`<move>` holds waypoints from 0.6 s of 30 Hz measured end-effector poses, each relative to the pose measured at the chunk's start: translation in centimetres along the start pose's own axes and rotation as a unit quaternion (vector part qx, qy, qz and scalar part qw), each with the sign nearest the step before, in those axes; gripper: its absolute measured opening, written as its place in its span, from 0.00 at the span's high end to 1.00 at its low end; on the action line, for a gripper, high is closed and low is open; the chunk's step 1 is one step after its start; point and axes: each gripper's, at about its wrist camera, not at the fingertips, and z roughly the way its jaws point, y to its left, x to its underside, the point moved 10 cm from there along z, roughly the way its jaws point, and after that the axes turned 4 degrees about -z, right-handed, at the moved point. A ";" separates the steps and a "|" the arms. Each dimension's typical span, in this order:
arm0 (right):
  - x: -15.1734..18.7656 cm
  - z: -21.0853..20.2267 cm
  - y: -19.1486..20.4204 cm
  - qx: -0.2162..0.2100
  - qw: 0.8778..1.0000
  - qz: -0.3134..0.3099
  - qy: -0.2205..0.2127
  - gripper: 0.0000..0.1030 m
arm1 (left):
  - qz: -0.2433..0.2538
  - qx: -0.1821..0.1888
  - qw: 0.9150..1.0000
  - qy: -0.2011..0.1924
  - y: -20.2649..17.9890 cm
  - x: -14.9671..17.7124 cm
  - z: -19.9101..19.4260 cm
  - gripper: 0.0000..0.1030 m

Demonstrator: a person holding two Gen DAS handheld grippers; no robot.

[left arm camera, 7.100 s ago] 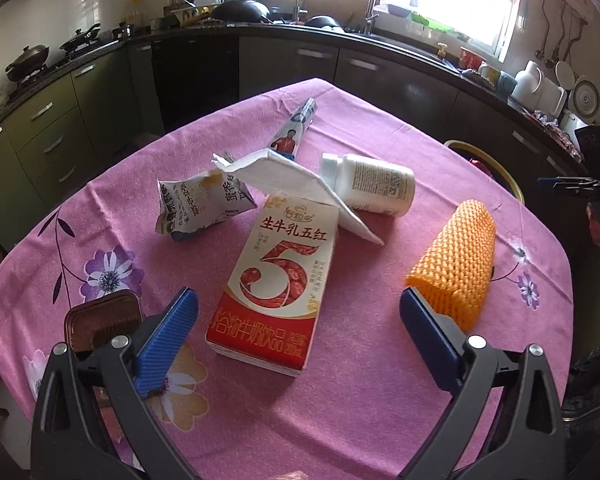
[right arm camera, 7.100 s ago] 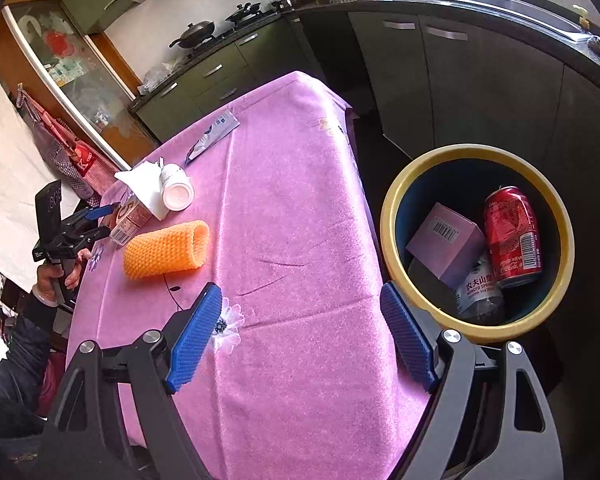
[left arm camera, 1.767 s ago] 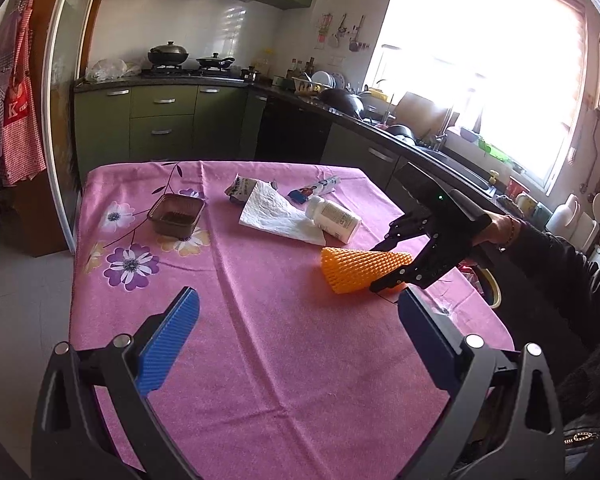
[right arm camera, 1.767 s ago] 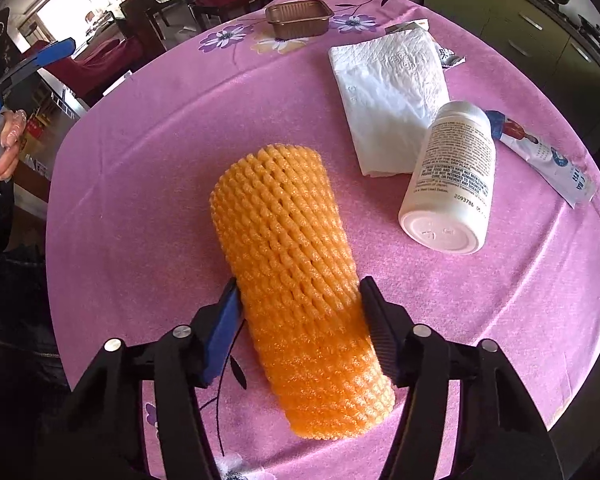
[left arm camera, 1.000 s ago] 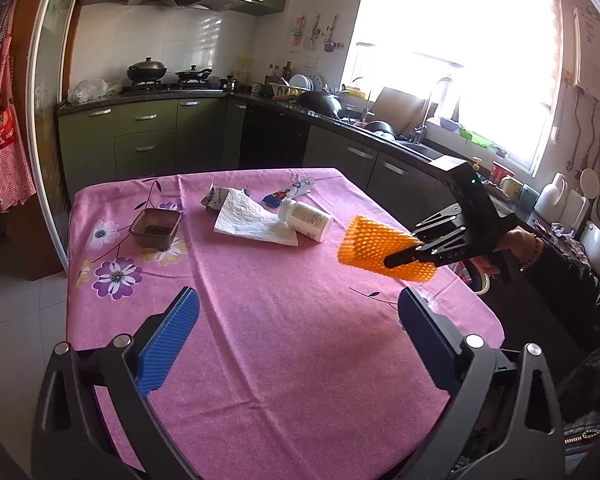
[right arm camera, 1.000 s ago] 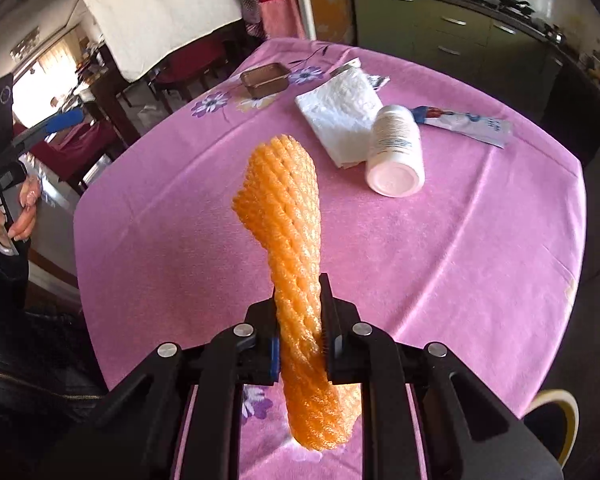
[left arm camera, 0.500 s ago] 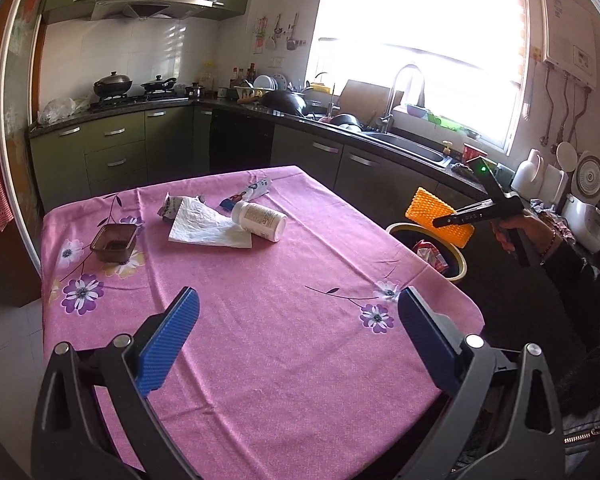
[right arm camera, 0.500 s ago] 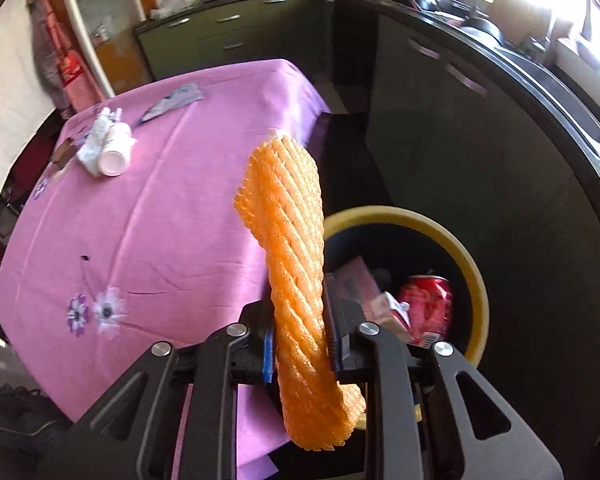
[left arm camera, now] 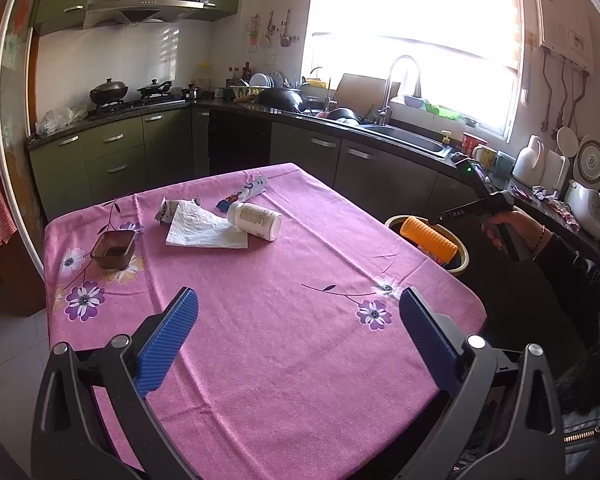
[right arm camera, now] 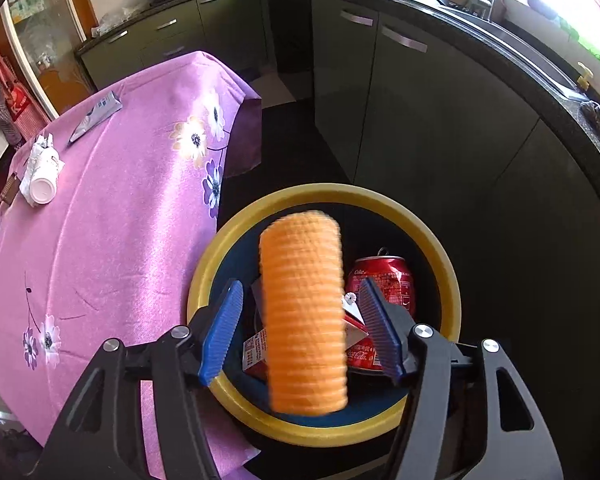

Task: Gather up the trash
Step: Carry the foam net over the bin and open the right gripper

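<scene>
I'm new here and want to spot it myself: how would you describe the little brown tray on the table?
Start at the table with the pink flowered cloth and go to its end farthest from the yellow-rimmed bin. The brown tray sits alone there, on a printed flower beside the white paper napkin. It is the only dark, open, boxy container among pale wrappers and a white bottle.

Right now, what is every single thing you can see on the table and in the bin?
Table: one, pink flowered cloth.
Foam net sleeve: one, orange, blurred, above the bin between the open right claw's fingers, untouched.
Bin: one, yellow rim, beside the table.
Cola can: one, red, in the bin.
Carton: one, red, in the bin.
Bottle: one, white, lying on the table.
Napkin: one, white, beside the bottle.
Tray: one, brown, near the left edge.
Sachet: one, far side.
Crumpled wrapper: one, behind the napkin.
Left claw: open, empty.
Right claw: jaws just opened.
</scene>
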 end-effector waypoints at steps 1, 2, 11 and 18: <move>0.0 -0.4 -0.1 0.006 1.000 -0.001 -0.004 0.40 | 0.000 0.001 1.000 0.001 0.0 0.0 0.1 0.07; 0.0 -0.9 0.0 0.011 1.000 -0.003 -0.007 0.39 | -0.001 0.001 1.000 0.002 0.1 0.1 0.2 0.07; 1.4 -5.7 2.5 -0.008 0.998 0.010 -0.059 0.38 | -0.008 -0.001 1.000 0.006 0.7 0.6 0.7 0.07; 3.8 -8.9 8.2 -0.043 0.994 0.004 -0.101 0.33 | -0.010 -0.024 1.000 0.016 3.1 0.5 1.6 0.07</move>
